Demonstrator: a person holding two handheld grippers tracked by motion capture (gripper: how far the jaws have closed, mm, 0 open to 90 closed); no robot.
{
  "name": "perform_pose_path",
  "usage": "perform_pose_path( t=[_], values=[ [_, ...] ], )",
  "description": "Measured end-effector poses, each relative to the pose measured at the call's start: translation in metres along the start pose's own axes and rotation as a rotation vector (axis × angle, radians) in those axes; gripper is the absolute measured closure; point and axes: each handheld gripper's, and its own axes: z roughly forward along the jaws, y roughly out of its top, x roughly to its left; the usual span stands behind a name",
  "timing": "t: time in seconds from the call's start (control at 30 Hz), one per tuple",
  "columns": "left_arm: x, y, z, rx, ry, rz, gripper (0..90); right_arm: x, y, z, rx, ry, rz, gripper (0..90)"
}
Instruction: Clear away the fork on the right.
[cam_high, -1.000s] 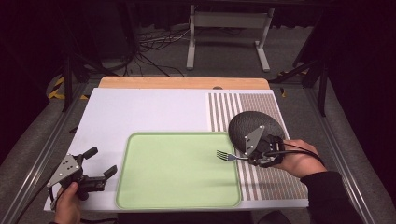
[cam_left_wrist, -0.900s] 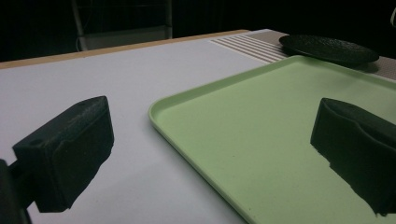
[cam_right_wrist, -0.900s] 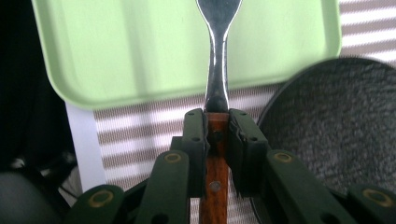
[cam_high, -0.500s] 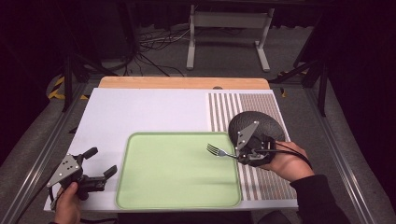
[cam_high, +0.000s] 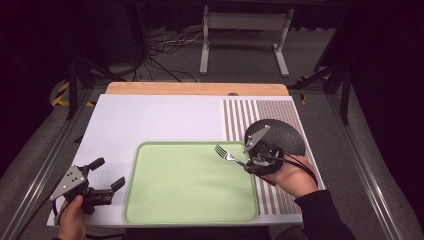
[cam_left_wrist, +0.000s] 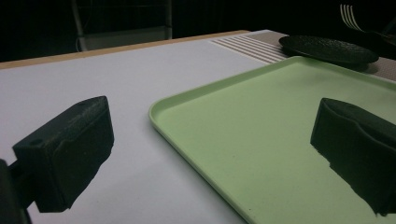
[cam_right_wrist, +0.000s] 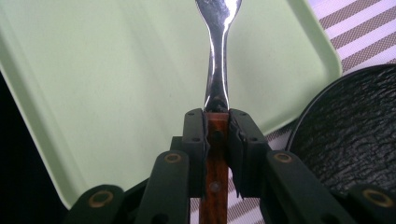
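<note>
A fork (cam_high: 226, 155) with a wooden handle (cam_right_wrist: 215, 163) and steel tines is clamped in my right gripper (cam_high: 248, 163), which is shut on the handle. The tines reach out over the right part of the pale green tray (cam_high: 190, 210). In the right gripper view the steel neck of the fork (cam_right_wrist: 217, 70) rises over the tray (cam_right_wrist: 102, 84). My left gripper (cam_high: 107, 175) rests at the table's front left corner, open, its fingers (cam_left_wrist: 70, 149) spread with nothing between them; the tray (cam_left_wrist: 261, 135) lies just ahead of it.
A black round plate (cam_high: 280, 135) sits on the striped mat (cam_high: 240, 115) right of the tray, partly behind my right gripper. The white tabletop (cam_high: 150, 120) stretches behind the tray. A wooden strip (cam_high: 195, 88) edges the far side.
My right gripper has carried the fork leftward from the plate's edge, so the tines now reach farther over the tray. The left gripper has stayed where it was.
</note>
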Motion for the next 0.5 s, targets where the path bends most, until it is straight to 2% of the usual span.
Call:
perform_pose_path(
  t=[0.23,0.37,0.5],
  values=[
    [0.0,0.0,0.0,-0.001,-0.001,-0.001,0.2,0.003,0.007,0.007,-0.008,-0.002,0.061,77.7],
    [0.0,0.0,0.0,-0.001,-0.001,0.0,0.2,0.006,0.011,0.01,-0.012,0.009,0.066,77.7],
    [0.0,0.0,0.0,-0.004,0.0,-0.001,0.2,0.008,0.014,0.014,-0.005,0.0,0.097,77.7]
  ],
)
